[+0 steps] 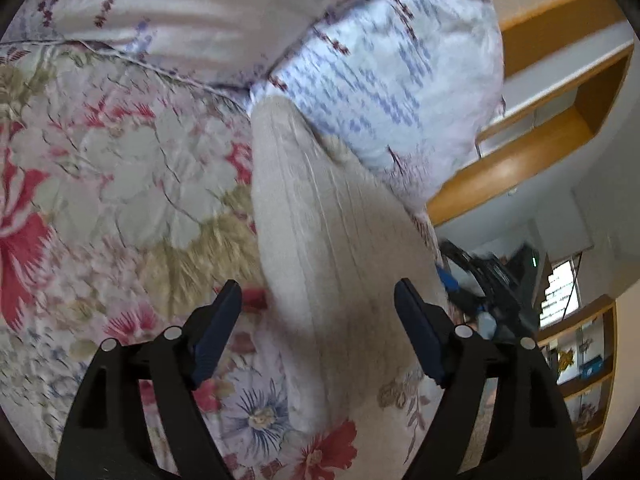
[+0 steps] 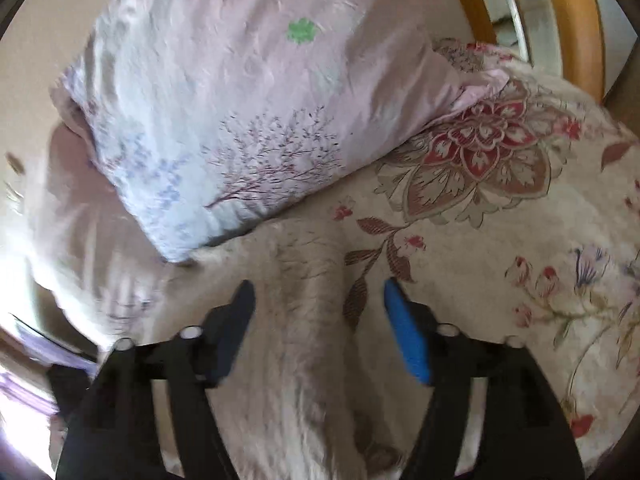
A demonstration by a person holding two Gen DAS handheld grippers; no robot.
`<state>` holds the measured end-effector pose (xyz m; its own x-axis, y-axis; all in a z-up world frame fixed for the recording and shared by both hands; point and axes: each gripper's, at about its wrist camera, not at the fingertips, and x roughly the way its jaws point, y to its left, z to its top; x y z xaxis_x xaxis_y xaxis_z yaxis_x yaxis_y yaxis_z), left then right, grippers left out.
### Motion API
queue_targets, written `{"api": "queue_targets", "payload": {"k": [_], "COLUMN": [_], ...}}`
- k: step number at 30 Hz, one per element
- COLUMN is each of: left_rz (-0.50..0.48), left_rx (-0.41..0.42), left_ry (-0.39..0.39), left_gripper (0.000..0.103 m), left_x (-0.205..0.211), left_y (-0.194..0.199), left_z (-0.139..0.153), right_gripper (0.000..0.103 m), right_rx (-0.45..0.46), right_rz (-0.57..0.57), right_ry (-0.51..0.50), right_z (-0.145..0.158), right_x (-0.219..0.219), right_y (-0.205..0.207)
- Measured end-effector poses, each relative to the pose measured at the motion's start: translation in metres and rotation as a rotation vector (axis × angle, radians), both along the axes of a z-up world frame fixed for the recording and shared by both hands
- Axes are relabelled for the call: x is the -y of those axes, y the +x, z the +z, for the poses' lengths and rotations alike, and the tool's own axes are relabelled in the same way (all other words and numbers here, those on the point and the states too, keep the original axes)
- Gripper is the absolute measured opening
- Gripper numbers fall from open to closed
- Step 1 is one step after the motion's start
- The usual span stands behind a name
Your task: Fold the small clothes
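Left gripper (image 1: pixel 318 294): jaws spread wide, gripping nothing. Cream ribbed garment (image 1: pixel 320 216) lying between and ahead of the jaws, stretched lengthwise on the floral bedspread (image 1: pixel 120 168); far end touching the lavender pillow (image 1: pixel 384 80) ahead and to the right. Wooden shelving (image 1: pixel 560 92) well to the right of the jaws.

Right gripper (image 2: pixel 320 292): jaws likewise parted, holding nothing. Same pale garment (image 2: pixel 308 320) passing between the jaws, flat on the bedspread (image 2: pixel 500 260). Pillow (image 2: pixel 240 100) ahead and to the left, its corner just beyond the garment's far end. Contact between fingers and cloth not discernible; motion blur throughout.
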<state>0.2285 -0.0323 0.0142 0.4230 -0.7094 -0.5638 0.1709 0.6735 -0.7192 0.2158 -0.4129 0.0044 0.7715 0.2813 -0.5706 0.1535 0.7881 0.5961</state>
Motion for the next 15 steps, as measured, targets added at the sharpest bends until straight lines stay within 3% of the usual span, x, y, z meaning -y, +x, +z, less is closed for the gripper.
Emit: {"api": "queue_targets", "payload": {"k": [6, 13, 15], "left_rz": [-0.004, -0.014, -0.02], "left_rx": [-0.04, -0.07, -0.066], "left_ry": [0.01, -0.013, -0.01], "left_gripper": [0.078, 0.078, 0.077], "left_x": [0.005, 0.014, 0.017], "left_y": [0.019, 0.03, 0.034], "left_z": [-0.001, -0.012, -0.014], "right_gripper": [0.072, 0.069, 0.058], "right_rx": [-0.091, -0.112, -0.119], "right_rz": [0.094, 0.141, 0.178], "right_ry": [0.176, 0.143, 0.171], "right_z": [-0.022, -0.026, -0.029], "right_x": [0.006, -0.01, -0.013], "right_y": [0.008, 0.008, 0.01]}}
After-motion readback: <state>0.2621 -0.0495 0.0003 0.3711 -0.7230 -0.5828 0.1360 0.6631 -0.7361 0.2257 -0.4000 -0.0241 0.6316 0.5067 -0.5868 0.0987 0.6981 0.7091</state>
